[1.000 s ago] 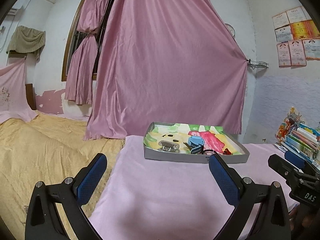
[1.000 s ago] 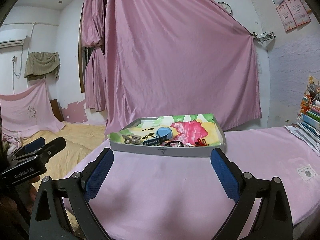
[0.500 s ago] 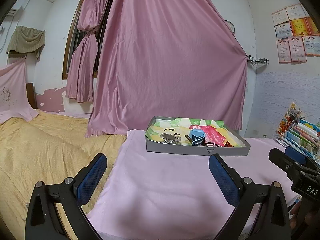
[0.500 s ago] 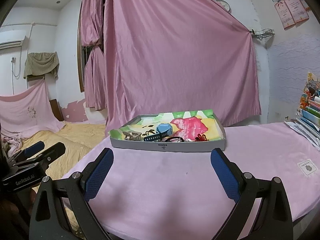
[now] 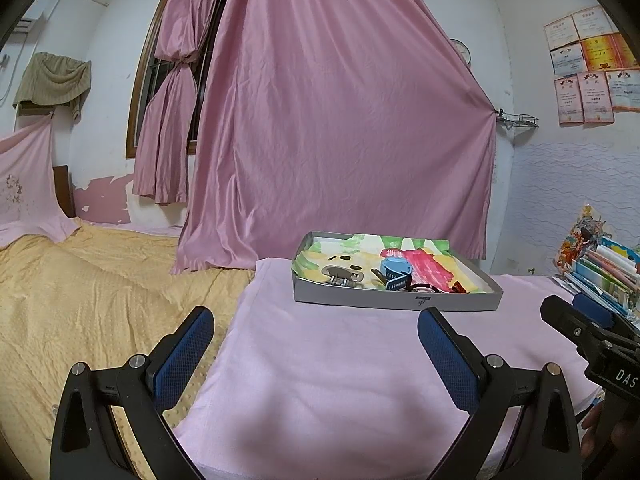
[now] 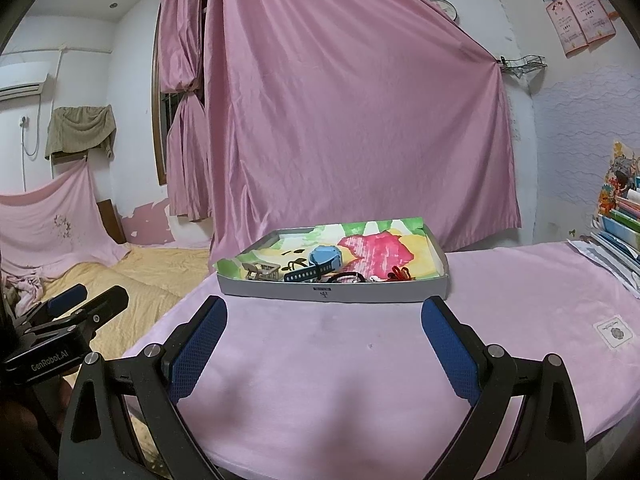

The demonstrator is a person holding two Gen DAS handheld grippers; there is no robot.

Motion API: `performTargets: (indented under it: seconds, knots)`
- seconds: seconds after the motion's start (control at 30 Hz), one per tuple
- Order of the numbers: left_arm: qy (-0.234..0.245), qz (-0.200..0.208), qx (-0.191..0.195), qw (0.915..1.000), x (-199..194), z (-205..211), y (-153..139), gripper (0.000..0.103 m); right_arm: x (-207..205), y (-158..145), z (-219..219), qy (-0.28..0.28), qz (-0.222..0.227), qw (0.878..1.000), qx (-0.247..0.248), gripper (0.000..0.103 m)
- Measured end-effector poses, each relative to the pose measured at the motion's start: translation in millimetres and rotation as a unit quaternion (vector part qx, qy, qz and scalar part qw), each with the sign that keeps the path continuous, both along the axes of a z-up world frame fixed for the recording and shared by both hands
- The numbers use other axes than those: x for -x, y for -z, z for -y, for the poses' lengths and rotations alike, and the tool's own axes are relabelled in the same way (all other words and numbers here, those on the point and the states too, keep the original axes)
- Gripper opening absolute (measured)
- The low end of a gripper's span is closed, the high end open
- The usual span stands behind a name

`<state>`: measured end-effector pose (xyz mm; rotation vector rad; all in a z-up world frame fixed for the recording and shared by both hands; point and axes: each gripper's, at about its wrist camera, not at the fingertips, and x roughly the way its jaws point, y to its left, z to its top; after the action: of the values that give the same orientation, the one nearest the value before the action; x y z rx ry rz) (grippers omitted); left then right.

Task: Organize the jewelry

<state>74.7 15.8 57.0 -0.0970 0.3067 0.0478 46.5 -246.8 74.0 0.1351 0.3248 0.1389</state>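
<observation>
A shallow grey box tray [image 5: 396, 304] [image 6: 332, 293] with a colourful painted lining stands on the pink-covered table, far side. In it lie a blue watch [image 5: 394, 270] [image 6: 322, 258], a metal clasp piece [image 5: 342, 276] [image 6: 262, 270], a dark bracelet [image 6: 346, 277] and a red string piece [image 6: 400, 274]. My left gripper [image 5: 316, 336] is open and empty, well short of the tray. My right gripper [image 6: 324, 328] is open and empty, just in front of the tray's near wall. Each gripper shows at the edge of the other's view.
The pink tablecloth [image 6: 360, 360] covers the table. A bed with a yellow cover [image 5: 80, 288] lies to the left. Stacked books [image 5: 604, 268] [image 6: 620, 224] stand at the right. A pink curtain [image 5: 340, 120] hangs behind. A small white tag [image 6: 614, 332] lies on the cloth.
Both grippers have shifted slightly; the views have dipped and risen a little. The tray and its contents have not moved. Both grippers stay open.
</observation>
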Motion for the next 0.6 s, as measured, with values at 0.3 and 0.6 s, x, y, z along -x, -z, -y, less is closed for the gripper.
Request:
performTargets:
  seconds: [0.3, 0.6]
  knots:
    - [0.000, 0.000, 0.000, 1.0000, -0.3, 0.1, -0.3, 0.102, -1.0, -0.2, 0.1, 0.000, -0.002, 1.000, 0.000, 0.096]
    - [0.001, -0.001, 0.000, 1.0000, 0.5, -1.0, 0.2, 0.102, -1.8, 1.0, -0.6, 0.001, -0.004, 1.000, 0.000, 0.096]
